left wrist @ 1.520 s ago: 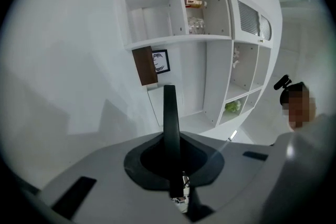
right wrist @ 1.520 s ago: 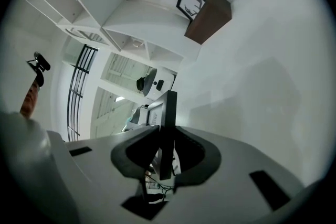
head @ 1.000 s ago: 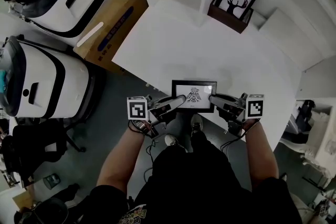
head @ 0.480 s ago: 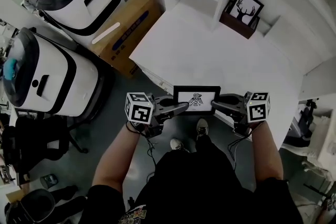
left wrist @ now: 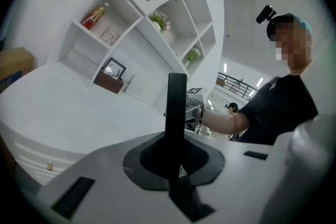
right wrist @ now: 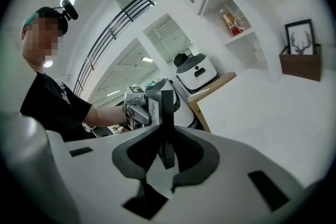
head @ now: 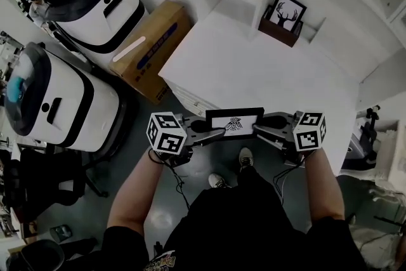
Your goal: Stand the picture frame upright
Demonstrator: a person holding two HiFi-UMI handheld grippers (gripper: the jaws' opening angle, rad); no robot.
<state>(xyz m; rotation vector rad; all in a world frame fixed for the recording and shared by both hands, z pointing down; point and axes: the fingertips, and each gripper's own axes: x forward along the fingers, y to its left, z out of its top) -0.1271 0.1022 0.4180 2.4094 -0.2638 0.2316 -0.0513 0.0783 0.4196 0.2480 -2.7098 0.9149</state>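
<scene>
Two claws are clenching the picture frame [head: 234, 123] by its side edges, low in the middle of the head view, just over the near edge of the white table [head: 266, 66]. The left gripper [head: 214, 131] is pinching the frame's left edge. Its jaws have just been easing slightly wider, with the dark edge sitting between the pads. The right gripper [head: 260, 128] is grasping the opposite edge. Compared with a second ago, the frame is showing a much thinner strip of its printed face, and both hands are sitting higher in the picture, rolled over. The frame is probably tipping from flat toward upright, so the standing step is likely well under way, with its bottom edge yet to be set down on the table.
</scene>
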